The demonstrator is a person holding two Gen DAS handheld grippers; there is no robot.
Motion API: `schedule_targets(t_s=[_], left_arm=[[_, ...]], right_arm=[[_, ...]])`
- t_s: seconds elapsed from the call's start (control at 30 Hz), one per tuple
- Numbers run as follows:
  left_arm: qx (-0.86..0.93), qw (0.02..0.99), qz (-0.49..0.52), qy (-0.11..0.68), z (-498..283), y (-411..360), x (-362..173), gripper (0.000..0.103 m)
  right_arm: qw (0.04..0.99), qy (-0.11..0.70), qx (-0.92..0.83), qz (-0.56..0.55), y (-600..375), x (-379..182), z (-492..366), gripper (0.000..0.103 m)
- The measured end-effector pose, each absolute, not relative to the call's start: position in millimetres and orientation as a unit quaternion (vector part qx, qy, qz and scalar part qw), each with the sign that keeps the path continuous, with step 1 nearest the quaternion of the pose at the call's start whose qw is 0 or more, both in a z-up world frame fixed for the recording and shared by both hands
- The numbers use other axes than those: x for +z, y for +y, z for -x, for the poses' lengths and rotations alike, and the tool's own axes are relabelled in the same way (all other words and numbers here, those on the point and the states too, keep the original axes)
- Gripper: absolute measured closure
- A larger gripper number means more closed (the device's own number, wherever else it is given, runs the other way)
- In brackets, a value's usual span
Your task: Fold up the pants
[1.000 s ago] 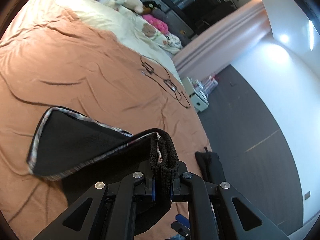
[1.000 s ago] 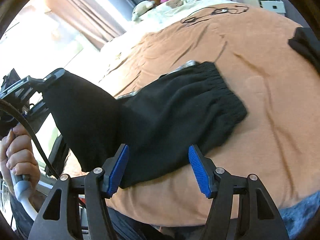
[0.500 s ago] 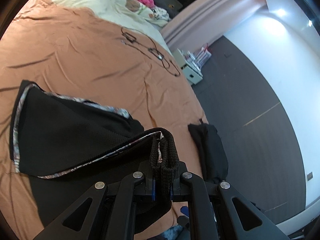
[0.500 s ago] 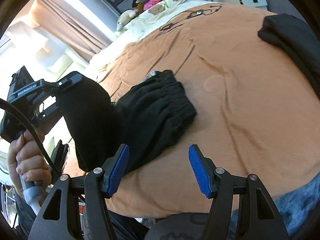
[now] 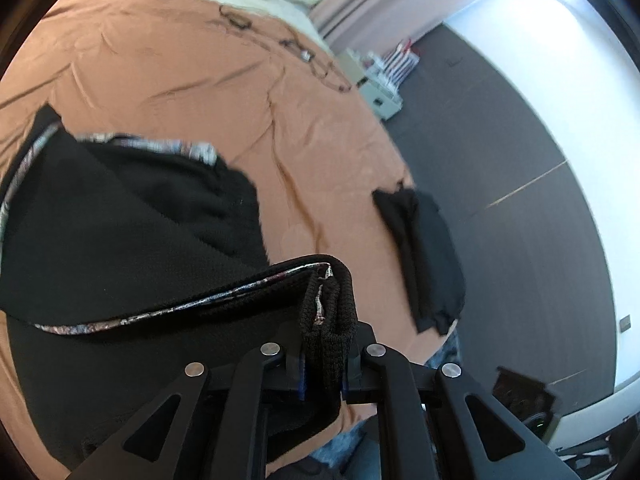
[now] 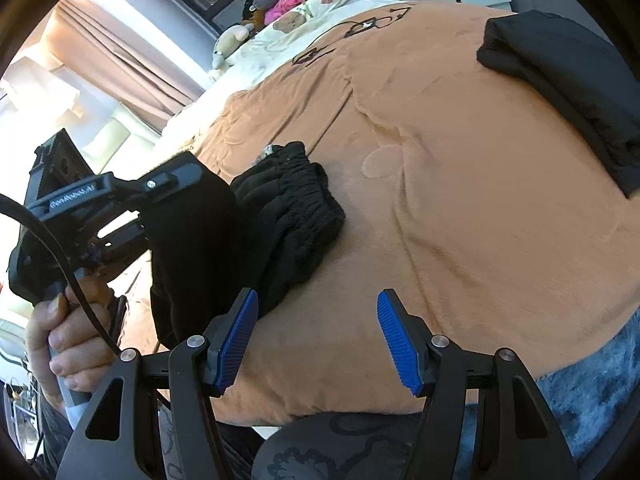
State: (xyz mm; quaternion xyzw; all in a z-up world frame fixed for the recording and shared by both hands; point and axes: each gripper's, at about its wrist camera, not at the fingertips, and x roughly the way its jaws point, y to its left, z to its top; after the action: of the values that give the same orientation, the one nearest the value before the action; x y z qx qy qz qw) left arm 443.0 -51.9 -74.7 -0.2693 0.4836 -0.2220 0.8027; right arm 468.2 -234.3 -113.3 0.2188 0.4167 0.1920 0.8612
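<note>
Black pants (image 5: 120, 240) with a patterned inner trim lie on the orange bedspread (image 5: 200, 80), partly doubled over. My left gripper (image 5: 324, 372) has a ribbed hem (image 5: 328, 304) of the pants between its pads; its jaws are opening, and the cloth still fills the gap. From the right wrist view, the left gripper (image 6: 172, 184) holds that end above the bunched waistband (image 6: 288, 208), with a hand (image 6: 68, 336) on its handle. My right gripper (image 6: 316, 336) stands open over bare bedspread (image 6: 460, 200), just right of the pants, with nothing between its blue pads (image 6: 236, 340).
A second folded black garment (image 5: 428, 256) (image 6: 568, 76) lies at the bed's right edge. A black cable (image 5: 304, 52) trails across the far bedspread, with pillows and plush toys (image 6: 280, 4) behind. A white nightstand (image 5: 376, 92) stands on the dark floor. A blue rug (image 6: 592, 392) is below the bed.
My left gripper has carried the hem forward and down over the pants, laying the leg onto the waistband. The right gripper has drifted right, off the pants, and stayed open.
</note>
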Motion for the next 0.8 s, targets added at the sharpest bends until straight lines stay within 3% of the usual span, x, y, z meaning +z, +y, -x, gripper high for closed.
schedule_targets(t_s=[0.03,0.1,0.2,0.8], left_arm=[[-0.227,0.797,0.27,0.491,-442.7,-54.6,-77.9,0.077],[-0.239,0.791,0.278,0.491,-438.5,-53.5,-78.7,0.049],[-0.229,0.804,0.271,0.478,-432.1,-43.3,-71.5,0.034],[-0.119,0.822,0.31,0.463,-400.0,90.7,-87.1,0.033]], right_arm=[[0.861,0.417,0.191,-0.219,-235.5,-112.9,-467.9,0.042],[0.861,0.418,0.192,-0.219,-236.8,-111.8,-468.5,0.042],[0.861,0.417,0.196,-0.216,-234.9,-108.6,-469.4,0.042],[0.87,0.422,0.216,-0.135,-178.4,-92.3,-490.0,0.042]])
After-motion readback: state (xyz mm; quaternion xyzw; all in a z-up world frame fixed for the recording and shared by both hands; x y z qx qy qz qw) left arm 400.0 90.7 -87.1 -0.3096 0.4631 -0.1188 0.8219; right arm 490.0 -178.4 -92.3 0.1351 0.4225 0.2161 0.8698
